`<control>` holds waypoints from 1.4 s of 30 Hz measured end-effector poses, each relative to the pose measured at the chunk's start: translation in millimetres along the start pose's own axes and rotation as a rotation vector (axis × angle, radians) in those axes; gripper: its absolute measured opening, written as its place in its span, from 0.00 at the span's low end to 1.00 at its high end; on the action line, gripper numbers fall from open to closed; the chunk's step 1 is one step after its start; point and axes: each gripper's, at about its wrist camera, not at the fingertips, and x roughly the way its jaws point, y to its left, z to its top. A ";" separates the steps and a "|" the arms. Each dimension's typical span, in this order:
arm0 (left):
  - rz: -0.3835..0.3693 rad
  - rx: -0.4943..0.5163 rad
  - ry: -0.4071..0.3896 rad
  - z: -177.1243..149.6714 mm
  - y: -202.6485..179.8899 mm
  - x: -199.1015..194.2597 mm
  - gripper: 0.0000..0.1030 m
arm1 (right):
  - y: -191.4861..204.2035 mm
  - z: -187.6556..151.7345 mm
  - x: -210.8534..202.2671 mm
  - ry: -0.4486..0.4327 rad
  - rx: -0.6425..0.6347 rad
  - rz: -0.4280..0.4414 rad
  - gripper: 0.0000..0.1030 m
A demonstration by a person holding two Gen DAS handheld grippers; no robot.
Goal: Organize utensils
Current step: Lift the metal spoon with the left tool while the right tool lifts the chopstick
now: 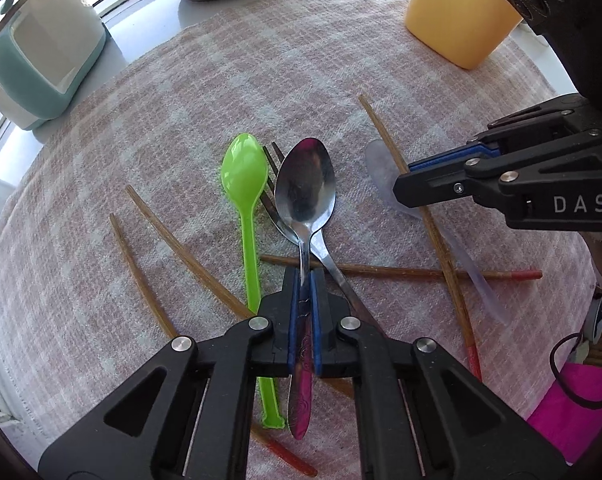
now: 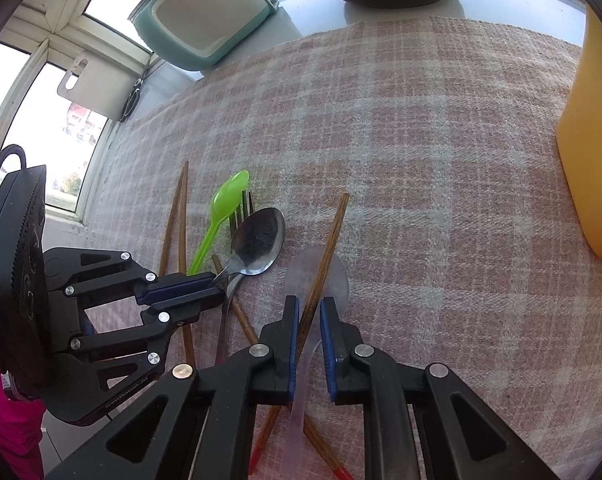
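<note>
Two tongs over one heap of utensils on the checked cloth.

Left tongs [image 1: 305, 280]: clenched on the handle of the metal spoon [image 1: 306, 184], bowl pointing away from them. Just left of these tongs, the green plastic spoon [image 1: 245, 172]; under the metal spoon, a fork [image 1: 269, 184], tines only partly visible.

Right tongs [image 2: 309, 312]: jaws a little apart, astride a wooden chopstick [image 2: 325, 256] and the clear plastic spoon [image 2: 333, 276]; whether the pads press on either cannot be told.

Further out: more chopsticks [image 1: 157, 232] crossed either side of the left tongs. Beyond both, a yellow cup [image 1: 457, 12], judged the likely holder; it appears to hold nothing yet.

Progress: judged early; every utensil still lies on the cloth, unsorted.

View notes: the left wrist view alone shows the spoon's patterned handle end; the right wrist view alone shows the window [image 2: 29, 92] and the gap between its own pads.
</note>
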 end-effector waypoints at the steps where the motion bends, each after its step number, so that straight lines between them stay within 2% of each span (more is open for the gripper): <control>1: -0.009 -0.015 -0.007 -1.1 1.8 -0.9 0.04 | 0.9 0.6 1.2 0.002 -0.004 -0.001 0.11; 14: -0.075 -0.218 -0.137 -40.4 32.1 -26.4 0.03 | 15.7 -2.3 1.6 -0.031 -0.030 -0.027 0.03; 15: -0.083 -0.240 -0.152 -45.6 22.4 -35.7 0.03 | 17.3 -3.4 -0.4 -0.039 -0.035 -0.026 0.03; 22: -0.114 -0.337 -0.227 -57.4 16.7 -49.0 0.03 | 24.5 -14.5 -24.6 -0.107 -0.057 -0.018 0.03; 24: -0.117 -0.361 -0.221 -60.5 16.9 -46.6 0.03 | 24.9 -17.6 -31.5 -0.126 -0.062 -0.019 0.03; 33: -0.095 -0.321 -0.136 -63.2 5.0 -26.9 0.03 | 21.6 -31.4 -43.5 -0.134 -0.078 -0.011 0.03; 37: -0.030 -0.305 -0.115 -58.3 -1.6 -20.6 0.04 | 19.4 -36.5 -49.0 -0.140 -0.080 -0.003 0.03; 38: -0.030 -0.302 -0.112 -57.3 -1.6 -20.4 0.08 | 19.0 -36.8 -50.3 -0.141 -0.080 -0.001 0.03; 39: -0.028 -0.299 -0.108 -55.2 -1.6 -19.6 0.19 | 18.5 -37.7 -51.7 -0.143 -0.080 0.001 0.03; 40: -0.018 -0.297 -0.106 -52.9 -1.6 -19.1 0.24 | 17.4 -38.6 -53.6 -0.145 -0.080 0.003 0.03; 42: 0.000 -0.289 -0.102 -47.2 -0.8 -17.0 0.27 | 15.7 -39.7 -56.4 -0.149 -0.078 0.004 0.03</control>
